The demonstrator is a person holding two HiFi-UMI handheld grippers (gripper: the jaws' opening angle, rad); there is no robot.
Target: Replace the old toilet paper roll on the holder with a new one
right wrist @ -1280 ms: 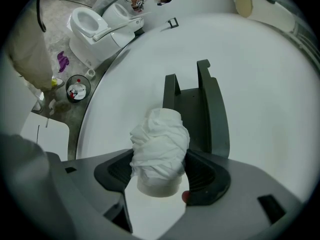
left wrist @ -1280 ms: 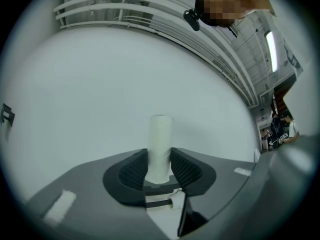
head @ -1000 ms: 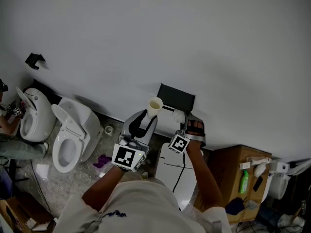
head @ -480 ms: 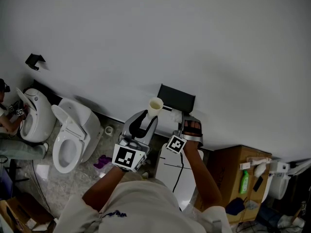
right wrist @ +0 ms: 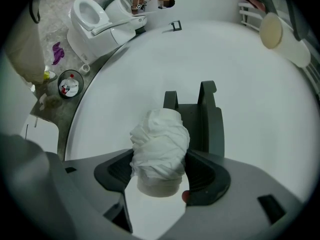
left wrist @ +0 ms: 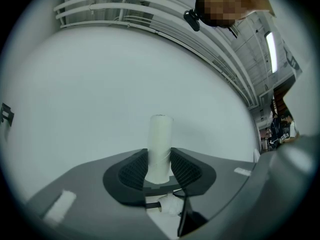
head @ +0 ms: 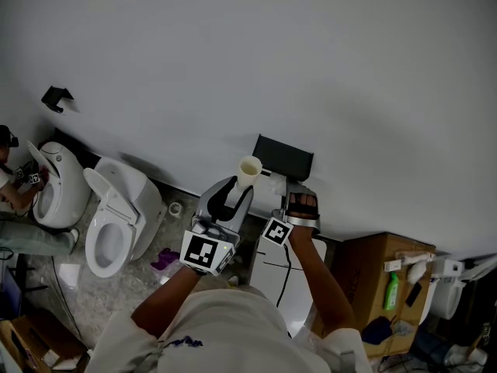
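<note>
My left gripper [head: 240, 186] is shut on the old bare cardboard tube [head: 249, 169], held upright away from the wall; in the left gripper view the tube [left wrist: 160, 146] stands between the pads [left wrist: 134, 171]. My right gripper [head: 291, 193] is shut on the new white toilet paper roll [right wrist: 160, 151], whose outer layers are crumpled. The roll [head: 272, 195] sits just in front of the black wall holder [head: 285, 157]. In the right gripper view the holder [right wrist: 197, 116] shows right behind the roll, and the old tube [right wrist: 284, 38] shows at the upper right.
Two white toilets [head: 116, 208] [head: 54, 183] stand along the wall at the left, with a person beside the far one. A white unit [head: 278, 274] is below my hands, with a cardboard box [head: 380, 274] and a green bottle [head: 390, 292] at the right. A small bin [right wrist: 70, 84] stands on the floor.
My right gripper has shifted a little to the left with the new roll, closer in front of the holder. The left gripper and old tube have stayed still.
</note>
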